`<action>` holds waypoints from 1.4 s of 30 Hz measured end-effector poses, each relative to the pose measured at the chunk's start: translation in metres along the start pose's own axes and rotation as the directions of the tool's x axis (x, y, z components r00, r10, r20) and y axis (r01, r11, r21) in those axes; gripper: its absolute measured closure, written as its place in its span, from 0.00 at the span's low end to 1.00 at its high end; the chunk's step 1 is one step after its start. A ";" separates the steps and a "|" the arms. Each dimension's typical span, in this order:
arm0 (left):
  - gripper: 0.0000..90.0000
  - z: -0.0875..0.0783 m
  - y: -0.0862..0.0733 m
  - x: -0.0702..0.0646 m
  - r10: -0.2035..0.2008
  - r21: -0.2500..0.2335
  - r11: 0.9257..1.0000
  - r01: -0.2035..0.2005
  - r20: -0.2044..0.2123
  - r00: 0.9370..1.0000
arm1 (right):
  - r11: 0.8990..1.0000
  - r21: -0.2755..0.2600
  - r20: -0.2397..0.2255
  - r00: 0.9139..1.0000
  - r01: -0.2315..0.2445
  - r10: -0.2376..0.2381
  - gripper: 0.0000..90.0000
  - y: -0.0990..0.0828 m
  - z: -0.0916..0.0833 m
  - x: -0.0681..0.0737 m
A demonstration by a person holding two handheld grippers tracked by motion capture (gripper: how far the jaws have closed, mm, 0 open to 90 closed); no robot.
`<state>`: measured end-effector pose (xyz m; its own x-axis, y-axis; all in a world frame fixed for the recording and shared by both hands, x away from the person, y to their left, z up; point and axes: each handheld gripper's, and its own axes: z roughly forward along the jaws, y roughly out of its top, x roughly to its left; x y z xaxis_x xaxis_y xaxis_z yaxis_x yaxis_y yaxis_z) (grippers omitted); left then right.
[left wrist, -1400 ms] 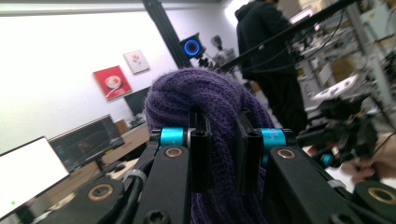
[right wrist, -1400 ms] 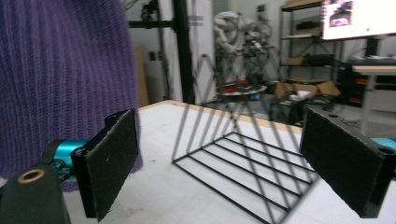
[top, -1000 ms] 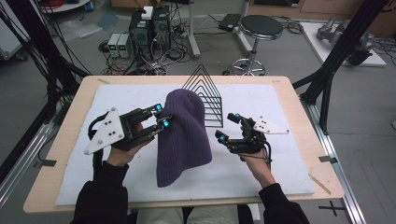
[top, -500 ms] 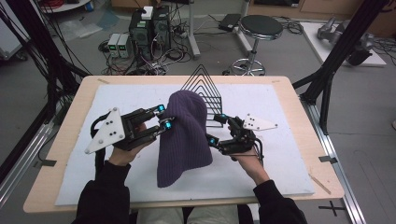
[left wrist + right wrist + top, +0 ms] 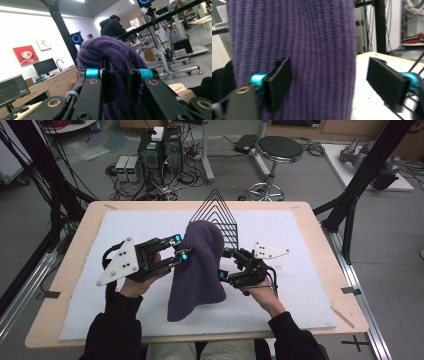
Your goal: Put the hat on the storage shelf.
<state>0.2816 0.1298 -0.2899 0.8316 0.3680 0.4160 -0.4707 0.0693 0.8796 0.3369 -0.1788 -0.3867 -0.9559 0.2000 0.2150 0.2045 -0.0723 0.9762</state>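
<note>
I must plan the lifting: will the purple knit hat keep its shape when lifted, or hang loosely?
Probably it hangs: the purple knit hat already droops in folds below the left gripper, which pinches it. The ribbed wool likely grips well. It seems light, held by one small pinch.

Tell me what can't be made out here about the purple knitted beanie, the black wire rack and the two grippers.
- Purple knitted beanie: its inside, high view; its own knit covers it.
- Black wire rack: its front foot, high view; the beanie hides it.
- Left gripper: what its pads pinch beyond bunched knit, left gripper view.
- Right gripper: whether its left pad touches the knit, right gripper view; blurred. Its jaws have just been closing, beanie between them.
</note>
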 end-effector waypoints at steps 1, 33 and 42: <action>0.88 0.000 0.000 0.000 0.003 0.001 1.000 -0.003 0.003 1.000 | 1.000 0.006 -0.005 1.000 -0.005 0.005 0.32 0.000 0.000 0.001; 0.87 -0.033 -0.029 0.042 -0.071 0.169 0.980 0.108 -0.212 0.975 | 0.996 -0.014 0.292 0.953 0.085 -0.077 0.91 0.029 -0.037 0.005; 0.87 -0.021 -0.030 0.059 -0.040 0.184 0.979 0.086 -0.239 0.970 | 0.994 -0.008 0.334 0.937 0.113 -0.104 0.91 0.037 -0.036 0.006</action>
<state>0.3382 0.1691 -0.2964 0.7553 0.5759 0.3129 -0.3347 -0.0714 0.9396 0.3311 -0.2156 -0.3501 -0.8461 0.5217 0.1098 0.0938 -0.0570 0.9940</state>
